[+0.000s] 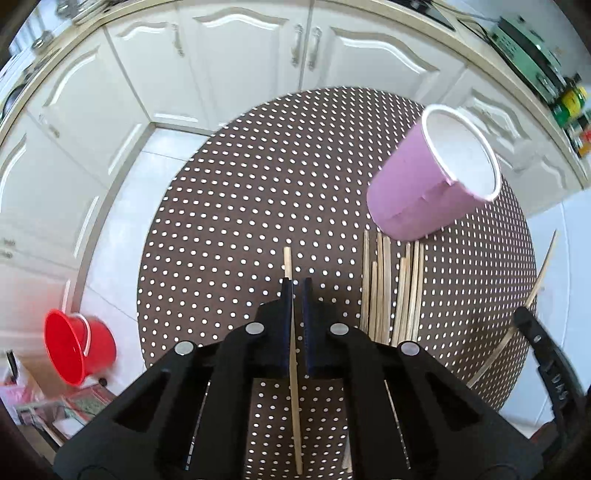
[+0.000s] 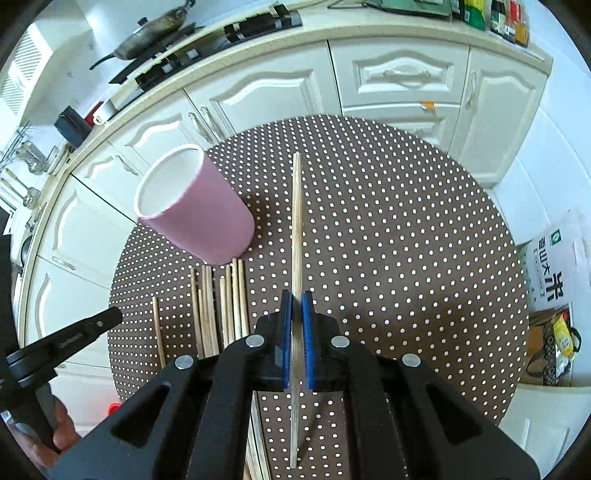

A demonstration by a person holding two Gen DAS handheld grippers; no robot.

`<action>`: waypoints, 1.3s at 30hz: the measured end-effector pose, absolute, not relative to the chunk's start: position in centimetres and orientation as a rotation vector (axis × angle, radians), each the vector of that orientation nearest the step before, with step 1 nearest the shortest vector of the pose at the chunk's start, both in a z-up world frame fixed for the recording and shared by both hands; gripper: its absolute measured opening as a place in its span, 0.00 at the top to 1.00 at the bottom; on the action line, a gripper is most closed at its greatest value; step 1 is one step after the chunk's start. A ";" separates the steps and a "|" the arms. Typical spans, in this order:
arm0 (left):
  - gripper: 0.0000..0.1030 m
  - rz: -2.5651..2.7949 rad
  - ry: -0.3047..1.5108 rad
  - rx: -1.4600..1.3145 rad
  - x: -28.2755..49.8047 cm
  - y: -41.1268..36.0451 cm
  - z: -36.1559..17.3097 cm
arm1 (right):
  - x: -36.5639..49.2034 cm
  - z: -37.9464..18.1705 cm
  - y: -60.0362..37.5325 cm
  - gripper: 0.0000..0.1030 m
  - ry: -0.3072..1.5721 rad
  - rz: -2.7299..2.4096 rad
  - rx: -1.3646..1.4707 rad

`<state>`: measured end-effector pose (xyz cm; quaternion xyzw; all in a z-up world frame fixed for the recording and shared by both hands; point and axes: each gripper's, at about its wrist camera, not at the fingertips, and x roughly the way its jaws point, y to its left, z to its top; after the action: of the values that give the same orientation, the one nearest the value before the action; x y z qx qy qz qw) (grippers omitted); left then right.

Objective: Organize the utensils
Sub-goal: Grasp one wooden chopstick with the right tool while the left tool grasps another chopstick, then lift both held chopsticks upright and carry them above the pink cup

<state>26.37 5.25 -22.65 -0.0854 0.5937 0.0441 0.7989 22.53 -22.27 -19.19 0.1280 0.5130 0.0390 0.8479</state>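
A pink cup [image 1: 424, 184] with a white inside stands on the round dotted table [image 1: 240, 203]; it also shows in the right wrist view [image 2: 203, 218]. Several bamboo chopsticks [image 1: 391, 291] lie side by side in front of it, also seen in the right wrist view [image 2: 218, 306]. My left gripper [image 1: 296, 286] is shut on one chopstick [image 1: 287, 264] low over the table, left of the pile. My right gripper [image 2: 296, 297] is shut on another chopstick [image 2: 296, 221], held above the table right of the cup. The right gripper's finger [image 1: 532, 332] shows at the left view's edge.
White kitchen cabinets [image 1: 221, 55] ring the table. A red bucket [image 1: 77, 347] stands on the floor at left. A rice bag [image 2: 554, 266] and a basket stand on the floor at right. A stove with a pan [image 2: 155, 33] is on the counter.
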 end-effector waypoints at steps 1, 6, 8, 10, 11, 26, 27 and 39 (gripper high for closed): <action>0.94 0.070 1.292 -0.195 26.2 5.2 -22.5 | 22.5 -19.2 -22.3 0.95 1.083 0.082 0.272; 0.77 0.037 1.388 -0.248 24.5 4.8 -24.4 | 22.4 -21.6 -20.8 0.95 1.123 0.073 0.284; 0.48 0.030 1.404 -0.276 24.6 5.1 -25.1 | 22.2 -22.3 -19.9 0.95 1.139 0.071 0.281; 0.45 0.049 1.383 -0.294 24.6 5.6 -25.1 | 22.5 -22.8 -19.7 0.95 1.156 0.068 0.282; 0.45 0.051 1.385 -0.290 24.8 5.6 -25.3 | 22.5 -23.0 -19.7 0.95 1.161 0.067 0.283; 0.94 0.094 1.393 -0.227 28.4 4.9 -28.1 | 25.3 -25.5 -18.6 0.95 1.244 0.057 0.262; 0.94 0.092 1.396 -0.229 28.4 4.9 -28.0 | 25.4 -25.4 -18.6 0.95 1.241 0.056 0.263; 0.94 0.056 1.277 -0.246 25.6 5.7 -21.0 | 24.6 -20.7 -19.2 0.96 1.089 0.077 0.262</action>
<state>25.57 5.70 -21.04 -0.1145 0.5945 0.0263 0.7955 24.64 -19.24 -20.71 0.1240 0.5163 0.0364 0.8466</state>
